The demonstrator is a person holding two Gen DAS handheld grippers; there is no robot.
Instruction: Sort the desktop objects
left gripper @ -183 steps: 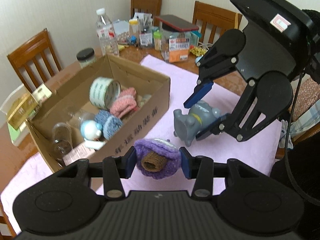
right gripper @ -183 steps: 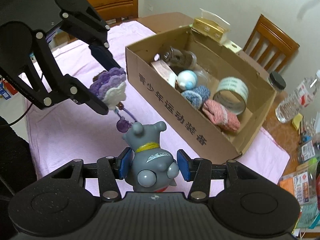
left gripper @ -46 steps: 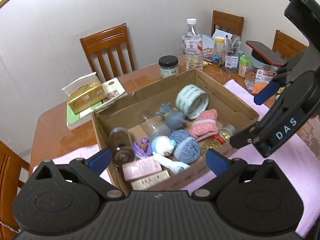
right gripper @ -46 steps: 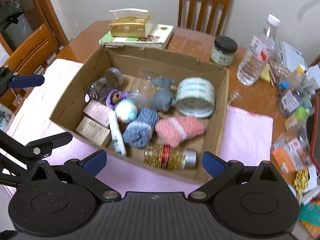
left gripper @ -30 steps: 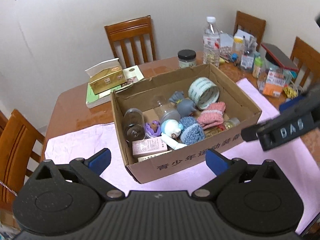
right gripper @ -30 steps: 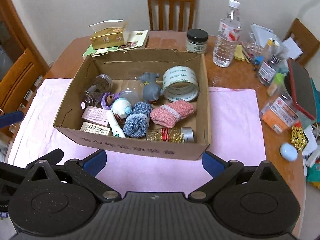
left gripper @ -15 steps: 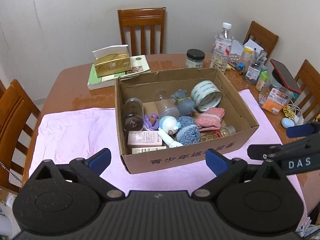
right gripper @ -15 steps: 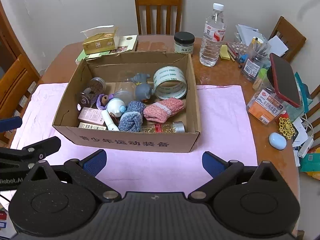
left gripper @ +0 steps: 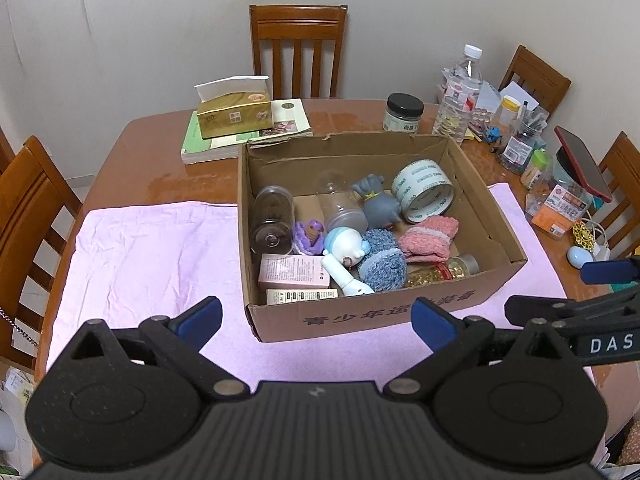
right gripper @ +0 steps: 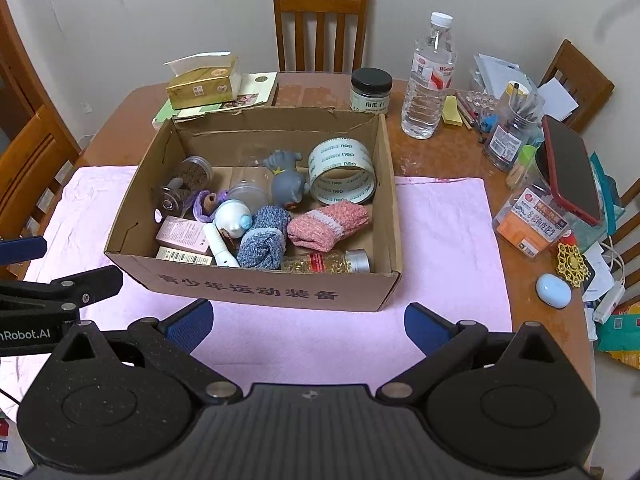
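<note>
A: Start with the biggest item ahead of your tools.

B: Wooden table (right gripper: 452, 156), with a pink cloth (right gripper: 440, 224) spread over it under both grippers. On the cloth, straight ahead of you, sits the cardboard box (right gripper: 256, 286). Chinese characters are printed along its near wall; I cannot read them with confidence.

A: Gripper state?

B: Your left gripper (left gripper: 316, 320) has its blue pads spread wide, nothing between them, hovering short of the box's near wall. Your right gripper (right gripper: 308, 324) is the same: fingers wide apart, empty. In the left view the right tool's side reads "DAS"; in the right view the left tool reads "nRobot.AI", cut off by the frame edge.

A: Box contents, large to small.

B: Tape roll (right gripper: 342, 172) at the far right, standing on edge, printed "deli" repeatedly. Pink sock (right gripper: 328, 222) near it, blue sock (right gripper: 262, 242) beside that. Grey hippo toy (right gripper: 286, 182) touching the tape roll. Clear jar (left gripper: 272, 220) lying at the far left. Gold-filled bottle (right gripper: 328, 262) lying along the near wall. Pink carton (left gripper: 294, 272), print too small to read. White-and-blue figurine (right gripper: 233, 218), and the purple crocheted toy (left gripper: 308, 236) just left of it.

A: Beyond the box?

B: Water bottle (right gripper: 430, 76), red label, unreadable. Gold tissue box (right gripper: 202, 84) on books at far left. Black-lidded jar (right gripper: 371, 90), Chinese label.
</note>
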